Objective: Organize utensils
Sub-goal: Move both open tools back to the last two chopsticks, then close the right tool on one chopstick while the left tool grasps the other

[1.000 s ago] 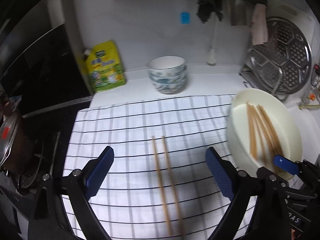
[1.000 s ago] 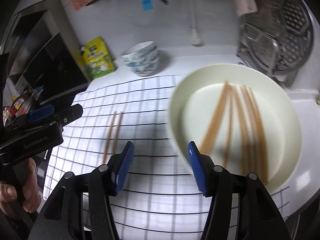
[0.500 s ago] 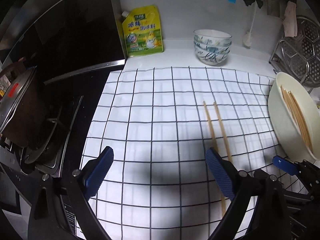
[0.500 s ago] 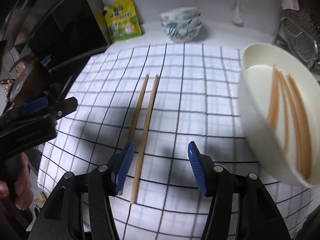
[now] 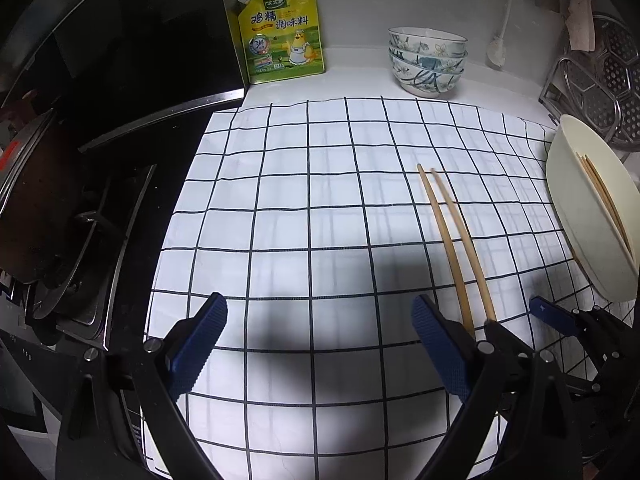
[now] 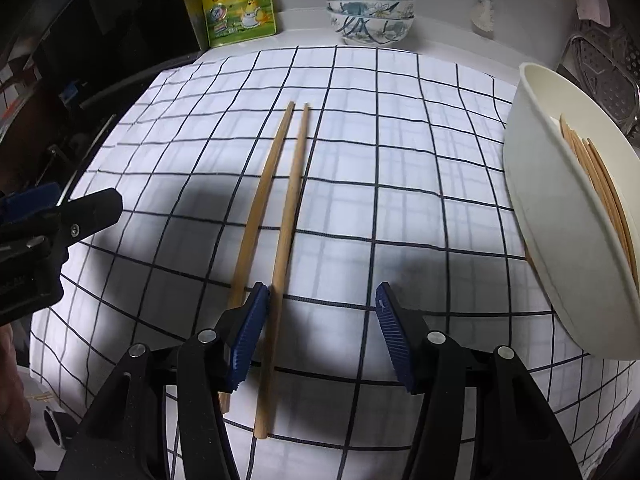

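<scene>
Right gripper's left finger [image 6: 246, 340] is covering one chopstick's [image 6: 256, 216] near end; frame edge is cutting off the cream bowl [image 6: 560, 240].

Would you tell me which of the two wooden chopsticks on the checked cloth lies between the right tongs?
The right-hand wooden chopstick; its neighbour, the left-hand wooden chopstick, passes outside the right tongs.

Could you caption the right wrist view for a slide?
Open right gripper over two chopsticks on a checked cloth, cream bowl alongside.
</scene>
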Demonstrator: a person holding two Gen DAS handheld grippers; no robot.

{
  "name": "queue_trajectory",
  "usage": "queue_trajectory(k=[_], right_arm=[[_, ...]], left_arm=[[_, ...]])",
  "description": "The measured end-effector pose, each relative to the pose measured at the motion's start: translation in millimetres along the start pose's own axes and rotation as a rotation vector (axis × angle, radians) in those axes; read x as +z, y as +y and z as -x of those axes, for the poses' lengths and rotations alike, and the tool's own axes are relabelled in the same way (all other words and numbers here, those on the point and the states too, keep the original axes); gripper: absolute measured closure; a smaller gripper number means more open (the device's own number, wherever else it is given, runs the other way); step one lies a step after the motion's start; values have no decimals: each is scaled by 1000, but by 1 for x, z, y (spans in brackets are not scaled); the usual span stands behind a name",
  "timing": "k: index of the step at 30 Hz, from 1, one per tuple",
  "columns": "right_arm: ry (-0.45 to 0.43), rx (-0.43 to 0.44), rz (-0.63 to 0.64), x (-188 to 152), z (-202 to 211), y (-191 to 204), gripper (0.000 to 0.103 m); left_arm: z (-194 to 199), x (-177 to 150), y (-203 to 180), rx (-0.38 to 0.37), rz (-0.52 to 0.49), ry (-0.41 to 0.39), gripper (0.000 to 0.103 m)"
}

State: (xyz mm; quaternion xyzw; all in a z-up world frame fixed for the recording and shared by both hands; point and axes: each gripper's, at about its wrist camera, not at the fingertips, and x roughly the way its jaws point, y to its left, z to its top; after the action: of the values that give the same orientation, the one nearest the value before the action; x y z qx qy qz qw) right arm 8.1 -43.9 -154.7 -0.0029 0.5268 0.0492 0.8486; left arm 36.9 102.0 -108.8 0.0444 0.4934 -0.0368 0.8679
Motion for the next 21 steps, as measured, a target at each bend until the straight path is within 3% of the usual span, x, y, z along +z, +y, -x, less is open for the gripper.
queue_trajectory(k=[3, 5, 6, 15, 21], right_arm=[[-14, -20, 29, 0, -1, 4, 69], [-17, -24, 43, 0, 0, 5, 90], [-16, -23, 45, 0, 0, 3, 94], [-3, -35, -17, -9, 9, -32, 97], [-2, -21, -52, -20, 16, -51, 97]], left_arm=[[-3, 0, -3, -4, -6, 6, 11], [-7, 0, -7, -11, -7, 11, 11], [-8, 0, -8, -14, -7, 14, 11], [-28, 3, -43, -49, -28, 35, 11], [-42, 1, -65, -24, -58, 39, 11]])
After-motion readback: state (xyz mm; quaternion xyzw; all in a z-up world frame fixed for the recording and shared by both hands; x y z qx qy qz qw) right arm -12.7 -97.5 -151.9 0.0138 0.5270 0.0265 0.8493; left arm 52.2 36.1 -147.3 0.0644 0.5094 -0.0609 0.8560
